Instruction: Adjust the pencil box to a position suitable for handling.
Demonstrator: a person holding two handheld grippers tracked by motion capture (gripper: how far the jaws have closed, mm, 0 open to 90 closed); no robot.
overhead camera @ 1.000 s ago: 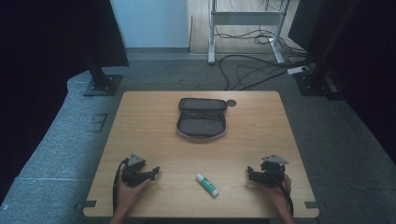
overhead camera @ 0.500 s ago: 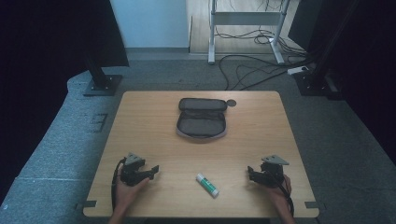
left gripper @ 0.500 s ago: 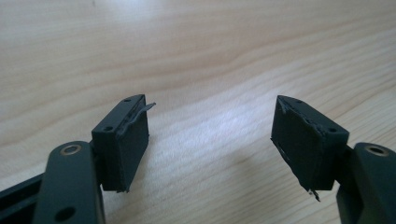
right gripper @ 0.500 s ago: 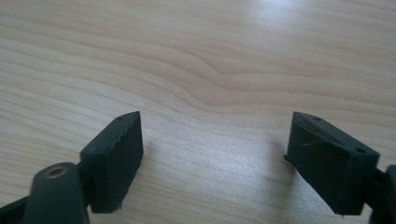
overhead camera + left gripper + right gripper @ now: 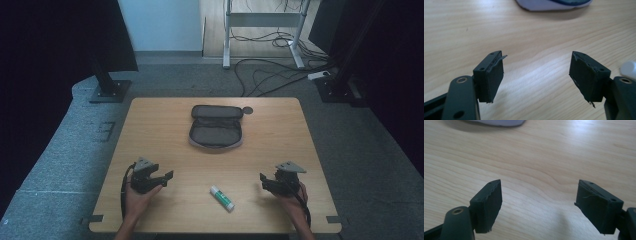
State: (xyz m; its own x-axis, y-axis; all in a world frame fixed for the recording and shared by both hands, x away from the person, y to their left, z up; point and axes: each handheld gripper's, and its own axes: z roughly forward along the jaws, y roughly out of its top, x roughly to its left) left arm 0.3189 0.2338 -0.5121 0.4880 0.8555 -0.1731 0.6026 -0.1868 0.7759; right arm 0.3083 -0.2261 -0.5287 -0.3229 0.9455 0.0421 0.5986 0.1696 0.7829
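- Jaws apart on both: left gripper (image 5: 169,176) and right gripper (image 5: 262,179) rest on the table (image 5: 150,125) at its near edge, holding nothing.
- Glue stick (image 5: 222,198) lies flat between the two grippers, touching neither; its white end shows in the left gripper view (image 5: 629,70).
- Judged light, rigid, smooth plastic; likely to roll. Grip across mid-barrel.
- Count: one glue stick, one open pencil case (image 5: 216,128) at the far centre, well apart; two grippers.
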